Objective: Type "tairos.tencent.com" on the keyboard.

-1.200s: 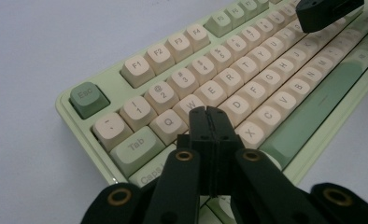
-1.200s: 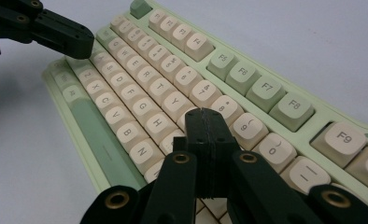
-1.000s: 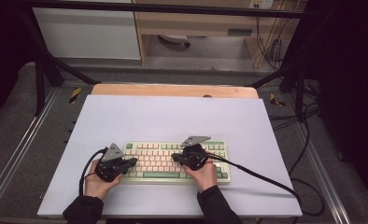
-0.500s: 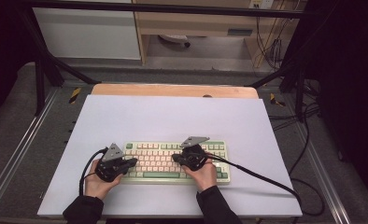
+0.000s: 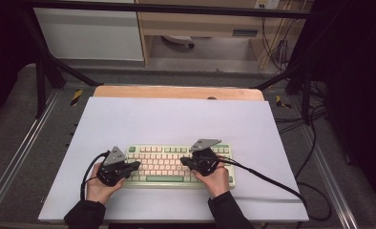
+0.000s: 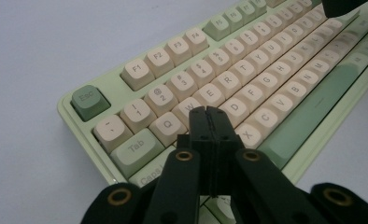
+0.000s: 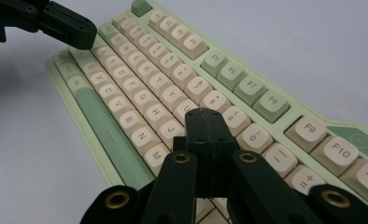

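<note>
A: Entry. Keyboard (image 5: 176, 164) lies flat on the white sheet (image 5: 176, 119), near the sheet's near edge and roughly centred left to right. Long side runs left–right. Pale green case, cream keys, green accent keys.

B: Left gripper (image 5: 133, 166)?

A: Over the left end of the keyboard. In the left gripper view the jaws are pressed together, no gap, nothing between them. The tips (image 6: 207, 112) sit over the letter block, about where W, S and D meet. Cannot tell whether they touch a key or hang just above.

B: Right gripper (image 5: 185, 162)?

A: Over the right half of the keyboard, held by the right hand (image 5: 217, 179), which rests at the near edge. In the right gripper view its jaws are also fully closed with nothing held. Tips (image 7: 204, 112) lie over the keys near J, K and 8. Contact again not clear.

B: Hands?

A: Left hand (image 5: 99, 187) sits off the keyboard's near-left corner, on the sheet. Dark sleeves come in from the near edge. A black cable (image 5: 267, 179) trails from the right gripper across the sheet to the right and off the edge.

B: Surroundings?

A: Wooden table edge (image 5: 176, 92) shows beyond the far side of the sheet. Both grippers are well apart, with the middle of the keyboard bare between them.
</note>
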A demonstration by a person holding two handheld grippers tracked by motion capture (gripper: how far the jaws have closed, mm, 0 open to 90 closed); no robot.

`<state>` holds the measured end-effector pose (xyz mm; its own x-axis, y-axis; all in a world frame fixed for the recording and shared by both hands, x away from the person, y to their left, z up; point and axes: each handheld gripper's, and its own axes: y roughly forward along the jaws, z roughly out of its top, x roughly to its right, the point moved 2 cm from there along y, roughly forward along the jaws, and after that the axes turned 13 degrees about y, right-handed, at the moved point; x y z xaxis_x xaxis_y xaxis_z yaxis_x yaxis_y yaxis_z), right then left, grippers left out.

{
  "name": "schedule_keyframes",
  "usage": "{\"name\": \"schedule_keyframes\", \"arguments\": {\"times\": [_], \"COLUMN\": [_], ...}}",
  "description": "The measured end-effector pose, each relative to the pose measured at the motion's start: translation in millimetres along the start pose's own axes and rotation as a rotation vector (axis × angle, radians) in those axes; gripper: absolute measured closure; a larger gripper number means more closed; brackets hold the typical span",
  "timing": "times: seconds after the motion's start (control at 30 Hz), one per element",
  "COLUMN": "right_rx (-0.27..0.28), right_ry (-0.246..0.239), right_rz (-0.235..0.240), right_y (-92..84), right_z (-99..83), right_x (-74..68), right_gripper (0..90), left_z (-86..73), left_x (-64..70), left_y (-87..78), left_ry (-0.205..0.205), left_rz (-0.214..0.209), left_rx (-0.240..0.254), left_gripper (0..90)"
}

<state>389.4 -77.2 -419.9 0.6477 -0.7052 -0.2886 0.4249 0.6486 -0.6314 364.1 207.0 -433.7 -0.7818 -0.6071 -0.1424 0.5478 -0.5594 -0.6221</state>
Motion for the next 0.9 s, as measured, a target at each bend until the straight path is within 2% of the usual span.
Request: {"name": "schedule_keyframes", "arguments": {"times": [0.43,0.9], "right_rx": [0.0,-0.001], "right_ry": [0.021,0.039], "right_rz": [0.01,0.009], "right_y": [-15.5,-29.1], "right_z": [-12.4,-26.8], "right_x": [9.5,18.6], "right_gripper": [90.0,90.0], "left_z": [4.2,23.3], "left_x": [1.9,5.1], "left_y": [0.0,6.5], "left_ry": [-0.005,0.009], "left_rz": [0.003,0.01], "left_rx": [-0.002,0.009], "left_gripper": [89.8,89.8]}}
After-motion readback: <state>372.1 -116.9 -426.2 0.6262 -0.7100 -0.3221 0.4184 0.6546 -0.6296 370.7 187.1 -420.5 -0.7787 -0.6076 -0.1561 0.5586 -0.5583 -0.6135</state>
